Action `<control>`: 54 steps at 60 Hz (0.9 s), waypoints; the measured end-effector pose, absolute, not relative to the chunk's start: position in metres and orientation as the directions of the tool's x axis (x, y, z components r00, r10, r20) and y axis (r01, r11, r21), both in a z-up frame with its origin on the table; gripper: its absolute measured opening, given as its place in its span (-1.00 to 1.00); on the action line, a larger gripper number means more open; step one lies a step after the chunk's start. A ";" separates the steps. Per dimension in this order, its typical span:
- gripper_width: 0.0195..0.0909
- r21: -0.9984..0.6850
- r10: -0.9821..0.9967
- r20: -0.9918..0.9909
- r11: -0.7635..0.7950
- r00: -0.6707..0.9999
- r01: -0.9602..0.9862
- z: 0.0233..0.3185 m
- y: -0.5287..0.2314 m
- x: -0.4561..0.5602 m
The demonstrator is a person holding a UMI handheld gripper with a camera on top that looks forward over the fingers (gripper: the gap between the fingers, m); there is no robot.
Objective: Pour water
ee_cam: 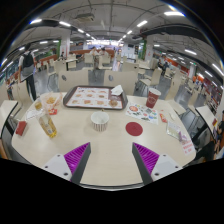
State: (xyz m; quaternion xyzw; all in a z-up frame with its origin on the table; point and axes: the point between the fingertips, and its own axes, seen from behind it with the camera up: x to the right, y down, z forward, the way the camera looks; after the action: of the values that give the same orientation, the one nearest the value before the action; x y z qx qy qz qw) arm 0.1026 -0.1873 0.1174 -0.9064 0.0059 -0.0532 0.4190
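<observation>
The claw (111,158) hangs spread and empty above the table (105,165), a white cup (99,120) standing beyond its fingers.

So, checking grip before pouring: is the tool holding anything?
No, the tool is open, with the white cup beyond its fingers.

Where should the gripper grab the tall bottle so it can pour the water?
Probably around the middle of the bottle, below its narrow neck, coming level from the side facing the open gripper. It stands upright to the left of the white cup, so its straight sides likely suit the two fingers best.
</observation>
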 end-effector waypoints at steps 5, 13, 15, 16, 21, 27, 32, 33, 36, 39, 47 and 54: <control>0.84 -0.756 -0.057 0.097 -0.653 0.994 0.036 0.116 -0.192 0.102; 0.84 -0.746 -0.054 0.088 -0.665 0.995 0.030 0.106 -0.203 0.084; 0.84 -0.745 -0.049 0.082 -0.666 0.995 0.028 0.101 -0.206 0.074; 0.83 -0.744 -0.046 0.078 -0.667 0.996 0.028 0.100 -0.208 0.068; 0.84 -0.744 -0.018 0.049 -0.668 0.999 0.025 0.091 -0.214 0.033; 0.84 -0.751 0.030 0.010 -0.659 1.000 0.027 0.081 -0.213 -0.024; 0.84 -0.779 0.070 -0.029 -0.627 0.997 0.021 0.078 -0.199 -0.075; 0.85 -0.785 0.077 -0.036 -0.620 0.996 0.020 0.077 -0.196 -0.086; 0.85 -0.806 0.097 -0.050 -0.592 0.994 0.017 0.078 -0.181 -0.114; 0.85 -0.827 0.114 -0.058 -0.562 0.992 0.016 0.077 -0.163 -0.138; 0.84 -0.871 0.104 -0.058 -0.492 0.993 0.001 0.072 -0.107 -0.174; 0.77 -0.896 0.067 -0.036 -0.443 0.997 -0.003 0.064 -0.066 -0.178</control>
State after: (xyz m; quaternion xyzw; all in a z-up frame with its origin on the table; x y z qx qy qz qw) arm -0.1781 -0.0659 0.0639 -0.8488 -0.0188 0.0332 0.5273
